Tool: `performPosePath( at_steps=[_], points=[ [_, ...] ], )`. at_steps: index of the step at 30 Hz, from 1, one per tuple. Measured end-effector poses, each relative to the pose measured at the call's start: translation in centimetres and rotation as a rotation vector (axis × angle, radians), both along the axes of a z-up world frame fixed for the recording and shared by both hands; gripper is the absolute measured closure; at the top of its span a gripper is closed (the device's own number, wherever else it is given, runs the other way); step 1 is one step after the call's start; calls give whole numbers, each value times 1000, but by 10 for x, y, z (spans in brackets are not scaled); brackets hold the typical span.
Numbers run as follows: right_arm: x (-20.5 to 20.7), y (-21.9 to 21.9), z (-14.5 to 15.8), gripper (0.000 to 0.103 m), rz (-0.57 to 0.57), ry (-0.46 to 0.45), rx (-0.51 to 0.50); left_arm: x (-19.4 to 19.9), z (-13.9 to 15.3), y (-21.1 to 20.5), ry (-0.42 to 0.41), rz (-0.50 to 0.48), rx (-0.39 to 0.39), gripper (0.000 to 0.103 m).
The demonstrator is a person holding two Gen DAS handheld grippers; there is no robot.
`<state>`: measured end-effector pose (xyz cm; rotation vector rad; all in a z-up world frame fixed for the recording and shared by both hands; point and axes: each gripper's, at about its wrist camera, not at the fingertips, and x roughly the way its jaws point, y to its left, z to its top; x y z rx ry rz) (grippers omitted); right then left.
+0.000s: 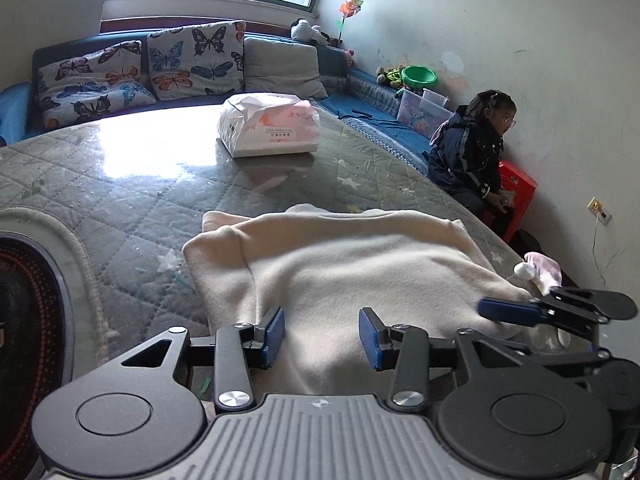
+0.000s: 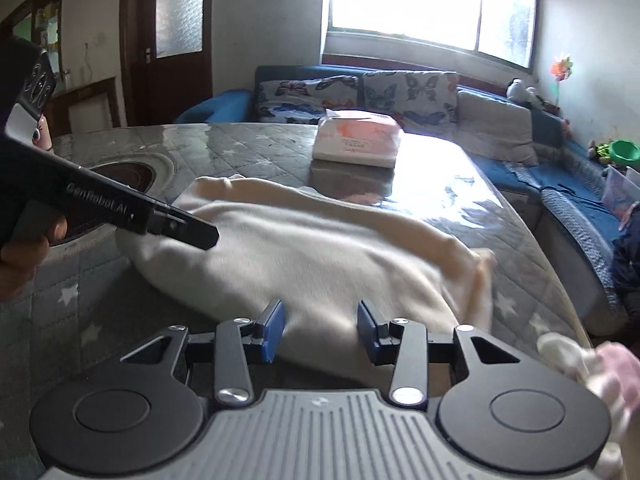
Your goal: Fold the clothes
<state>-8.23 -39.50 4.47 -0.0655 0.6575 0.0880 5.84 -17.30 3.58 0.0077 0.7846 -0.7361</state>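
Table bears cream garment; both grippers spread; right view alone shows door.

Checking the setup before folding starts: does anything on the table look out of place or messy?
The cream fleece garment lies rumpled, not flat. A small pink-and-white cloth sits bunched at the table's right edge, beside the garment. Both grippers are open over the garment.
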Motion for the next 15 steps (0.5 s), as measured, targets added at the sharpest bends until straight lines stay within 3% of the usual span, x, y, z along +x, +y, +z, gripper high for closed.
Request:
performPosePath(
  at_steps=[5, 8, 15],
  points=[
    [-9, -8, 10, 61, -51, -54, 18, -7, 3, -1, -22, -11, 1, 57],
    [-4, -17, 0, 61, -111, -23, 22, -12, -1, -5, -39, -24, 30, 57],
    [-8, -18, 5, 61, -107, -41, 52, -19, 0, -6, -67, -35, 38, 56]
  ],
)
